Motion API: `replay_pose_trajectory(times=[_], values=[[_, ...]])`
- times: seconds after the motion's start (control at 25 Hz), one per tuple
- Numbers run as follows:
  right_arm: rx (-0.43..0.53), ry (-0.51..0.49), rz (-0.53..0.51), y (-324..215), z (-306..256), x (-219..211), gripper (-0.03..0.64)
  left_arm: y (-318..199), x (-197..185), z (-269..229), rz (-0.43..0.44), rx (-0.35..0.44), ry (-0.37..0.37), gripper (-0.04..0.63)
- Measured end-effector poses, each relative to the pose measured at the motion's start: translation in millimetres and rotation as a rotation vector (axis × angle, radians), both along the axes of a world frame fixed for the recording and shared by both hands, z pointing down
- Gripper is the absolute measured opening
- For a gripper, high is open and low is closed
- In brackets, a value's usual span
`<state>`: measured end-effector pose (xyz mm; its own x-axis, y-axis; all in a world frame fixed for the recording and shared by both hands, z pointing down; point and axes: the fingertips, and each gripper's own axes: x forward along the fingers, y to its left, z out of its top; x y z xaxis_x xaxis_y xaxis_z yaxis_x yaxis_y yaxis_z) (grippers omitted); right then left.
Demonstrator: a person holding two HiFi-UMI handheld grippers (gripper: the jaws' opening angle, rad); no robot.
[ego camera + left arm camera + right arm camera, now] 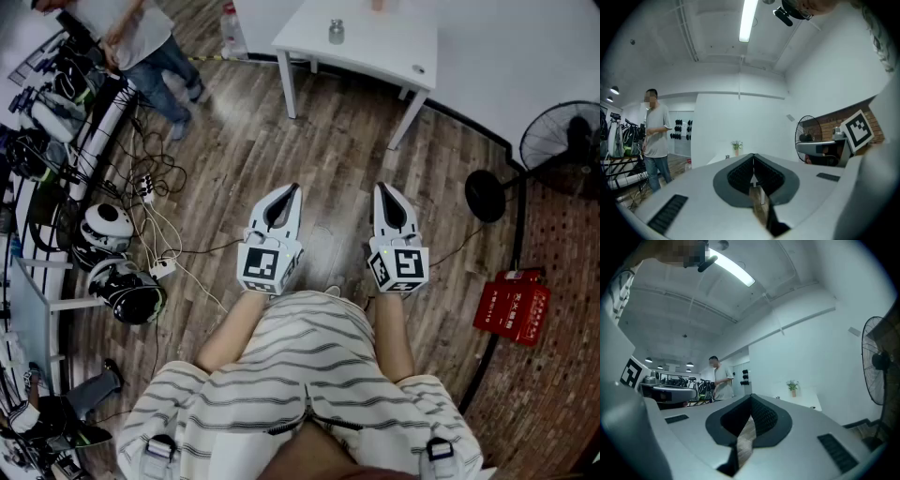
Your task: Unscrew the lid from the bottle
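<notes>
I hold both pairs of jaws pressed together on nothing, the left gripper and the right gripper level and side by side over the wooden floor, each cube showing a black-and-white square marker. The bottle stands on the white table, near the edge facing me and toward its left corner, well apart from both grippers, with bare floor between. White characters on a red box at the right are too small to read; cables and helmets crowd the left side, a fan the right.
</notes>
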<state>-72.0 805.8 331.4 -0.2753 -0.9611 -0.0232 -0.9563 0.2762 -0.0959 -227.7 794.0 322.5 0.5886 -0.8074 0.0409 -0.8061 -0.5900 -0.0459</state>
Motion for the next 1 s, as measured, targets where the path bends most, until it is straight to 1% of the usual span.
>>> replay_pose_trajectory(times=[0.36,0.52,0.64,0.84,1.0], values=[[0.019,-0.013,-0.040,-3.7,0.8,35.6,0.009,-1.9,41.5,9.4,-0.042,0.009,0.002,0.000],[-0.005,-0.032,-0.039,-12.2,12.4,41.3,0.009,-0.9,52.3,23.6,-0.031,-0.016,-0.030,0.001],[-0.029,-0.042,-0.034,-22.1,20.7,43.2,0.009,-10.0,58.2,32.3,-0.026,-0.042,-0.035,0.000],[-0.050,-0.029,-0.028,-61.2,29.9,47.2,0.009,-51.0,67.3,44.3,-0.019,-0.056,-0.026,0.000],[-0.046,0.008,-0.036,-121.9,32.0,51.6,0.009,-116.8,76.0,53.1,-0.012,-0.068,0.003,0.000]])
